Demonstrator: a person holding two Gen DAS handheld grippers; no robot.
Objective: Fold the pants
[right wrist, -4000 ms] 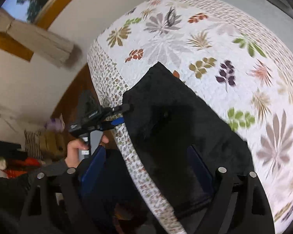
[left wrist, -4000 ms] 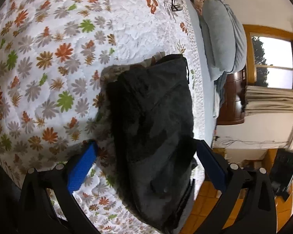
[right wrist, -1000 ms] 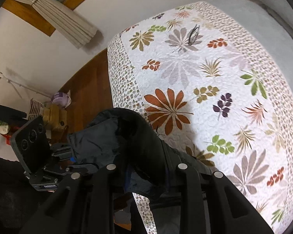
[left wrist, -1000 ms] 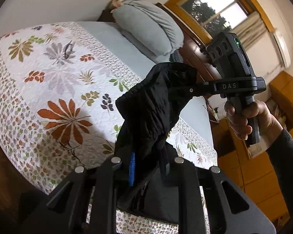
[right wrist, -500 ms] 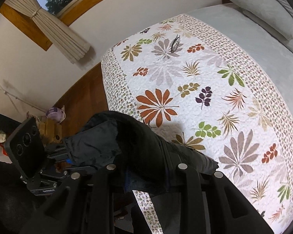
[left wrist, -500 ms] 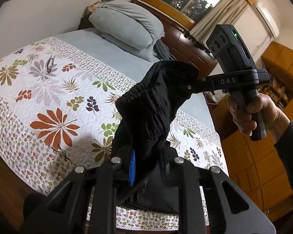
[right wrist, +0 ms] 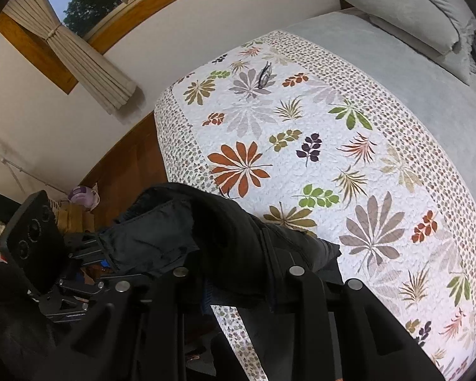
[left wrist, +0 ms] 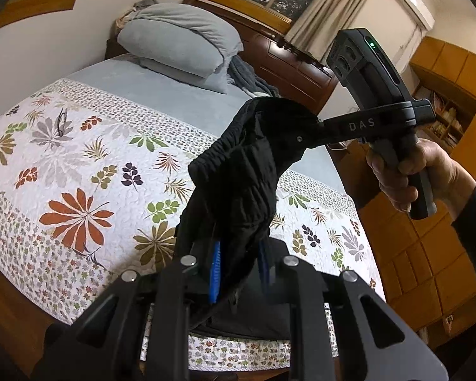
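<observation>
Above the quilted bed (left wrist: pixel 79 146), toward two o'clock, I hold the black pants (left wrist: pixel 247 171) aloft, my left gripper (left wrist: pixel 238 266) and right gripper (right wrist: pixel 238 289) each pinching the bunched cloth. Folding looks barely underway: laying flat and creasing remain.

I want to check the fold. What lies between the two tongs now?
The black pants span the gap: left tongs and right tongs each pinch the cloth, lifted above the quilt. The left wrist view shows it.
</observation>
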